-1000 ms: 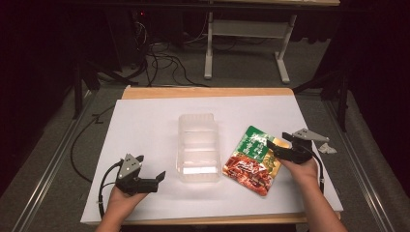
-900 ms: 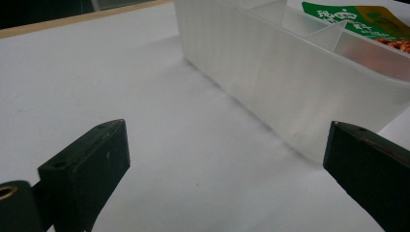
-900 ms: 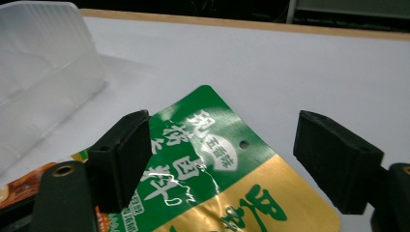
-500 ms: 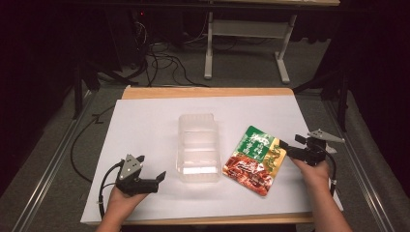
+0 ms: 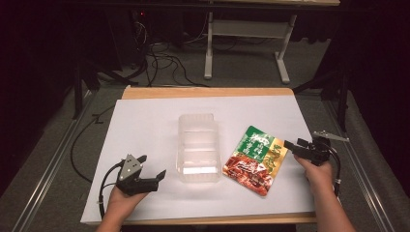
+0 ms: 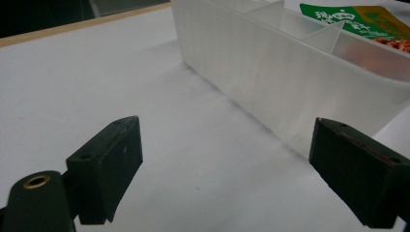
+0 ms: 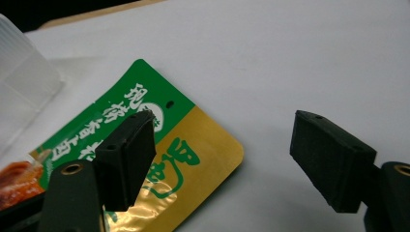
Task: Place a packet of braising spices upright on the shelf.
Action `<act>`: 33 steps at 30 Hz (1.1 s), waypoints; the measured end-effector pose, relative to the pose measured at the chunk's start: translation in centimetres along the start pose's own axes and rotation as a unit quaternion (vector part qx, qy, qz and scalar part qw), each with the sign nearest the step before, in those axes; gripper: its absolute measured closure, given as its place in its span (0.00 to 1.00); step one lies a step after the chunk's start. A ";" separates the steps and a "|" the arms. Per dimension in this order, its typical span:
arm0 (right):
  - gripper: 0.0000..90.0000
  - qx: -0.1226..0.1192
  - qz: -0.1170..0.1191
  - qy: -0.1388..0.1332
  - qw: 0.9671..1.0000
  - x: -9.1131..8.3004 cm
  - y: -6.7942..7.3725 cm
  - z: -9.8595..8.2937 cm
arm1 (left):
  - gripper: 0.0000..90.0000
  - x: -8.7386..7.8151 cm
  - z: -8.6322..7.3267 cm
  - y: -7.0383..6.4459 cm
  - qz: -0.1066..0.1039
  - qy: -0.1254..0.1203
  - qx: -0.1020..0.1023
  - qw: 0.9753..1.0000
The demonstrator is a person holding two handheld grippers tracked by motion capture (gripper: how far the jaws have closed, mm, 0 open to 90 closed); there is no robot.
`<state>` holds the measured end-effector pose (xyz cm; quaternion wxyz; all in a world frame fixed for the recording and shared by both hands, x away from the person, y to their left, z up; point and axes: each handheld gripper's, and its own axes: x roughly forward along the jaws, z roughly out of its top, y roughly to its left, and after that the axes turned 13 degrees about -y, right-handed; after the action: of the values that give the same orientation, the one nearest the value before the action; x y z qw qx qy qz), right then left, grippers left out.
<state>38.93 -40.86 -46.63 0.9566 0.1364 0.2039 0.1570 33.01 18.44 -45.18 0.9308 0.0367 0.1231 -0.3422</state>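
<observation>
High view: the green, gold and red food packet (image 5: 254, 159) lies flat on the white table cover (image 5: 145, 121), right of the clear compartment tray (image 5: 198, 147) and touching its right wall. The right gripper (image 5: 293, 146) sits just right of the packet, jaws wide apart, gripping nothing. The left gripper (image 5: 151, 168) rests near left of the tray, jaws wide too.
</observation>
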 end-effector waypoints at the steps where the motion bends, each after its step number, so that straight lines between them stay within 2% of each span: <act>1: 0.30 0.009 0.004 0.002 1.000 0.0 -0.1 0.0 | 0.14 0.0 0.0 0.1 -0.001 -0.002 -0.005 1.000; 6: 0.30 0.020 0.012 0.018 1.000 0.4 -0.1 -0.3 | 0.14 0.0 0.0 -0.1 -0.005 0.000 -0.006 1.000; 10: 0.32 0.054 0.024 0.035 0.998 1.0 -0.3 -0.6 | 0.14 0.0 0.0 0.0 -0.003 -0.001 -0.008 1.000; 12: 0.32 0.058 0.024 0.039 0.997 1.1 -0.4 -0.7 | 0.13 0.0 0.0 0.0 -0.003 -0.001 -0.008 1.000; 13: 0.32 0.067 0.023 0.050 0.996 1.4 -0.4 -0.8 | 0.13 -0.1 0.0 0.0 -0.003 -0.003 -0.008 1.000; 16: 0.34 0.073 0.024 0.051 0.996 1.4 -0.5 -0.8 | 0.13 -0.1 0.0 -0.1 -0.004 -0.001 -0.004 1.000; 17: 0.34 0.084 0.033 0.050 0.995 1.5 -0.5 -0.8 | 0.13 0.0 -0.1 -0.1 -0.005 0.000 -0.004 1.000; 23: 0.35 0.091 0.050 0.054 0.993 1.8 -0.4 -0.9 | 0.13 0.0 -0.1 -0.2 -0.008 0.002 -0.001 1.000; 27: 0.39 0.099 0.064 0.039 0.992 1.6 -0.2 -0.9 | 0.14 0.1 -0.1 -0.2 -0.008 0.002 -0.001 1.000; 28: 0.39 0.099 0.064 0.039 0.992 1.6 -0.2 -0.9 | 0.14 0.1 -0.1 -0.2 -0.008 0.002 -0.001 1.000; 33: 0.42 0.086 0.092 0.025 0.992 1.4 1.0 -0.6 | 0.14 0.1 -0.1 -0.2 -0.009 0.001 -0.002 1.000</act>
<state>39.65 -39.30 -47.32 0.9175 0.2320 0.2269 0.2298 32.91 18.29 -45.30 0.9277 0.0336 0.1248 -0.3501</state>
